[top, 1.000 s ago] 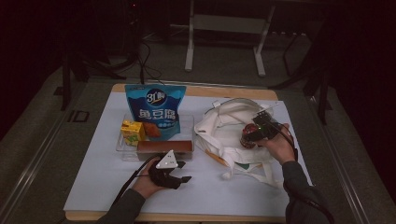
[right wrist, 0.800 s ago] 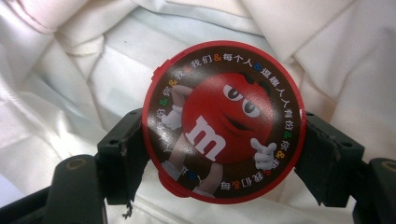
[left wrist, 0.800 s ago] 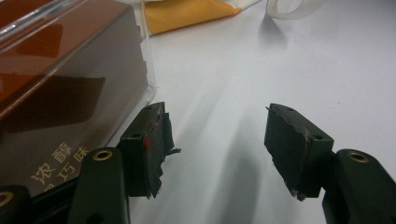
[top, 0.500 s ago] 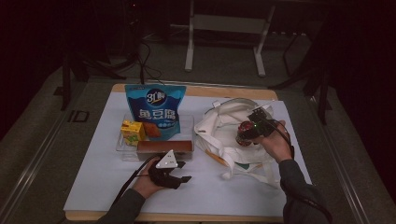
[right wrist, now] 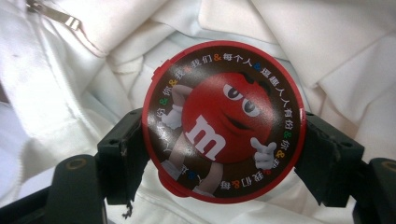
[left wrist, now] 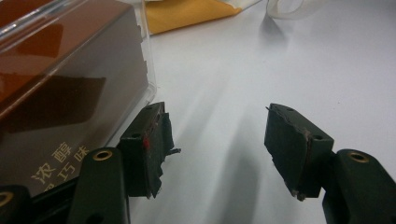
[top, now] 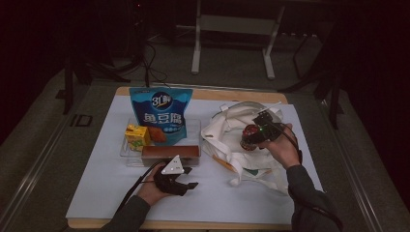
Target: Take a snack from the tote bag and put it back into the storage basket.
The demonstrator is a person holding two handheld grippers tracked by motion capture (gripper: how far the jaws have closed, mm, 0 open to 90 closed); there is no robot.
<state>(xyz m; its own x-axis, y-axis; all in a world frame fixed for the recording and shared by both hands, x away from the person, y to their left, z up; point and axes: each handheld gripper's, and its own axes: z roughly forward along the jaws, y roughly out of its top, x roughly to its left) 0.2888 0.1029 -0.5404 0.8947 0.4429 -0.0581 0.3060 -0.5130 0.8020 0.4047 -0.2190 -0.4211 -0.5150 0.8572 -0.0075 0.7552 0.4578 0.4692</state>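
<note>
- The round red-lidded candy tub point(right wrist: 223, 122), its lid printed with a red cartoon figure, was clamped at its sides between the two jaws of the right gripper point(top: 255, 131).
- The tub hung over the crumpled white cloth tote bag point(top: 227, 130) at the right of the table; whether its base touched the cloth could not be told.
- The step in hand was judged to be loading the tub into the bag.
- The next move would call for lowering it through the bag's mouth, then letting go.
- The left gripper point(left wrist: 217, 149) rested on the white table cover point(top: 101, 183) at the near left, jaws apart and holding nothing.
- Its left jaw stood just beside the clear tray point(top: 126, 155) holding a long brown box point(top: 170, 152).
- Farther off stood a small yellow carton point(top: 136, 135) and a blue snack pouch point(top: 161, 115).
</note>
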